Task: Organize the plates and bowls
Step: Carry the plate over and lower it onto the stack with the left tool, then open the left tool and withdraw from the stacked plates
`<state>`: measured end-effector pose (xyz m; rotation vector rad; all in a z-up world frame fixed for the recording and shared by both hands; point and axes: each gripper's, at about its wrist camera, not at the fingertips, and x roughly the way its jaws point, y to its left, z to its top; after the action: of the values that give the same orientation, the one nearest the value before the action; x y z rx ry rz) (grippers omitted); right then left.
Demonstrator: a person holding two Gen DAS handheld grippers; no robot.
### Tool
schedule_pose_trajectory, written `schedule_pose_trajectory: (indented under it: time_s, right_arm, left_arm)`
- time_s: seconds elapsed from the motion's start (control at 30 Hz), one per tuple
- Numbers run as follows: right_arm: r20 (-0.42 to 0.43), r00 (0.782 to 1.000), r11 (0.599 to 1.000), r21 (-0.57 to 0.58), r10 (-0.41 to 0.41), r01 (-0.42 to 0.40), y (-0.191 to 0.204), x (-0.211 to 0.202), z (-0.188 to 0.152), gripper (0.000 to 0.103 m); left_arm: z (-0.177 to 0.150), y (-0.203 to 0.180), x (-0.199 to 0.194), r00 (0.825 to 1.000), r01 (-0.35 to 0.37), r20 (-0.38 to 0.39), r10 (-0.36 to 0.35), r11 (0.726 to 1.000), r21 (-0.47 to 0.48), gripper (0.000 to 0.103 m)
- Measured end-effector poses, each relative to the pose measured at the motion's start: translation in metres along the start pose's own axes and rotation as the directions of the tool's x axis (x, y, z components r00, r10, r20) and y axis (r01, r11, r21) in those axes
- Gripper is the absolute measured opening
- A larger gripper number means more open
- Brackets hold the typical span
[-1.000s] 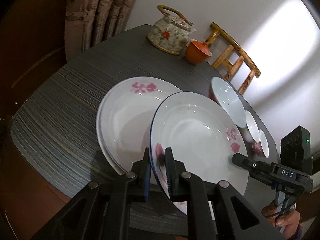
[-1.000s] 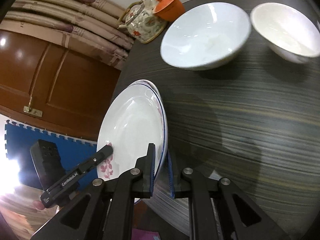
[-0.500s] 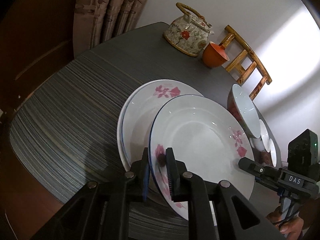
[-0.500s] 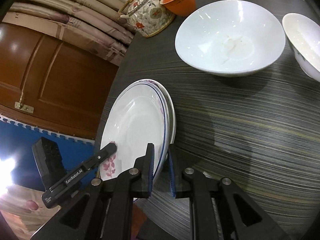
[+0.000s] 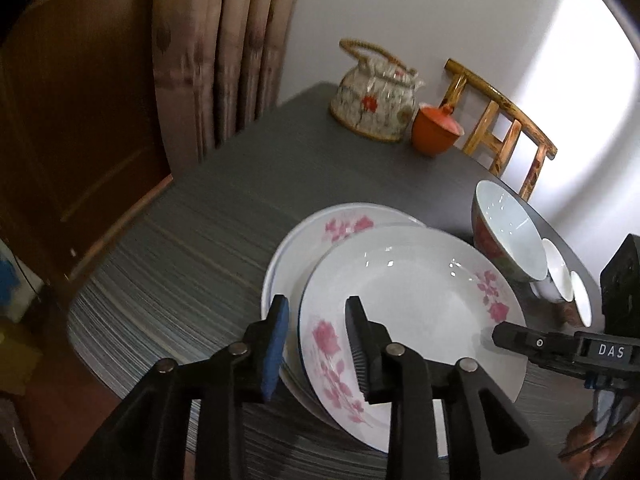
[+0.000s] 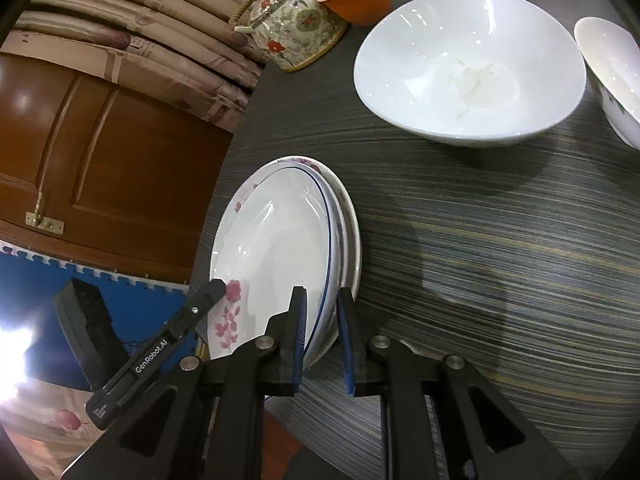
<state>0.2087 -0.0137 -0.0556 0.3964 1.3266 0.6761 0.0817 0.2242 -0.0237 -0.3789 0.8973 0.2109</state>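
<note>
Fingers of L gripper just spread, white pink-flowered ceramic plate rim loose btwn; R gripper pinches rim, steadying it on lower plate.

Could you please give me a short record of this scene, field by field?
table: dark, striped
plates: top plate sits offset over lower plate
left gripper: fingers have just been opening; top plate's rim between them, not pressed
right gripper: appears closed on the top plate's opposite rim
bowls: large bowl and smaller bowl stand side by side, apart from the plates
far end: teapot, orange cup
</note>
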Motion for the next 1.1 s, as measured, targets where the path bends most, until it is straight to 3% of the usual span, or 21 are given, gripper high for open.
schedule_pose_trajectory:
  time_s: [0.37, 0.67, 0.83, 0.97, 1.1]
  right_arm:
    - [0.044, 0.999, 1.0, 0.003, -0.012, 0.012, 0.003, -0.015, -0.01, 0.022]
    - [0.11, 0.994, 1.0, 0.022, 0.009, -0.012, -0.001, -0.042, -0.014, 0.023]
    - [0.162, 0.986, 0.999, 0.041, 0.026, -0.033, -0.013, -0.057, -0.03, 0.037]
    - [0.215, 0.971, 0.995, 0.019, -0.101, 0.1, -0.035, -0.068, -0.049, 0.038]
    - [0.237, 0.954, 0.982, 0.072, -0.184, 0.172, -0.074, -0.077, -0.065, 0.038]
  left_arm:
    - [0.005, 0.0, -0.013, 0.999, 0.024, 0.043, -0.024, 1.0, 0.007, 0.03]
    - [-0.001, -0.018, -0.011, 0.999, 0.033, 0.034, -0.036, 0.996, 0.087, 0.03]
    - [-0.004, -0.026, -0.009, 0.998, 0.051, 0.017, -0.054, 0.992, 0.112, 0.03]
    - [-0.007, -0.033, -0.006, 0.999, 0.047, 0.012, -0.049, 0.989, 0.142, 0.031]
    - [-0.012, -0.042, -0.004, 0.999, 0.045, 0.004, -0.047, 0.982, 0.181, 0.031]
